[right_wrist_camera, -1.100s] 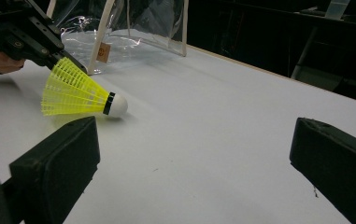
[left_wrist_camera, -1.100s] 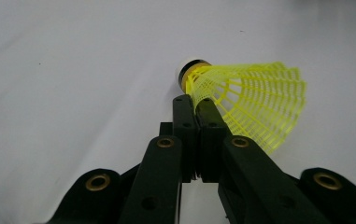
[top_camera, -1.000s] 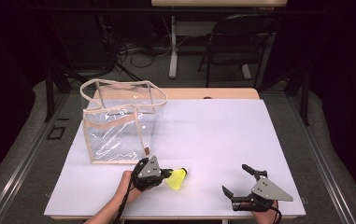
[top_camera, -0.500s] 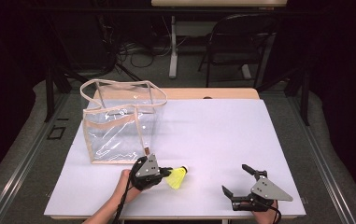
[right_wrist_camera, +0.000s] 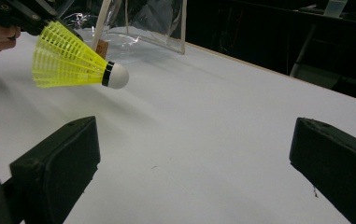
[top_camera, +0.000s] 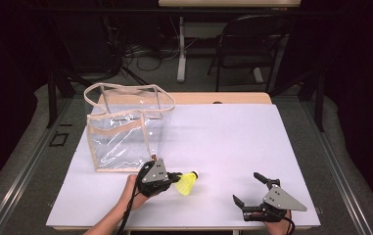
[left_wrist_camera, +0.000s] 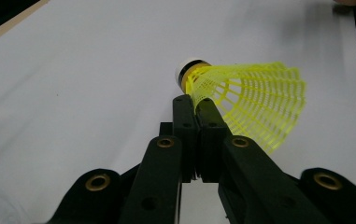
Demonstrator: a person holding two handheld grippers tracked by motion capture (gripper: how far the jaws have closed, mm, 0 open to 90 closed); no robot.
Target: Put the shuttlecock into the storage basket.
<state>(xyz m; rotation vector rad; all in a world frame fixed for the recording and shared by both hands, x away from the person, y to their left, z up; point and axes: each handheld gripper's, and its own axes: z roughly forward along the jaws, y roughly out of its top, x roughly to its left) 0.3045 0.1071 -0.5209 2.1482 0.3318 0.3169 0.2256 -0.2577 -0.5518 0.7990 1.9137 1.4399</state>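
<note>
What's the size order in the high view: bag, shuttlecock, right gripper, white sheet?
1. White sheet, which covers most of the tabletop.
2. Bag, clear, standing at the sheet's back left.
3. Right gripper, jaws open, at the near edge.
4. Shuttlecock, yellow, pinched by its skirt in the left gripper.

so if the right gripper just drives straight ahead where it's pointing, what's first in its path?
Looks free. The right gripper, jaws open, faces bare white table. The shuttlecock in the left gripper sits left of that line, the clear bag farther back left; depth is uncertain.
</note>
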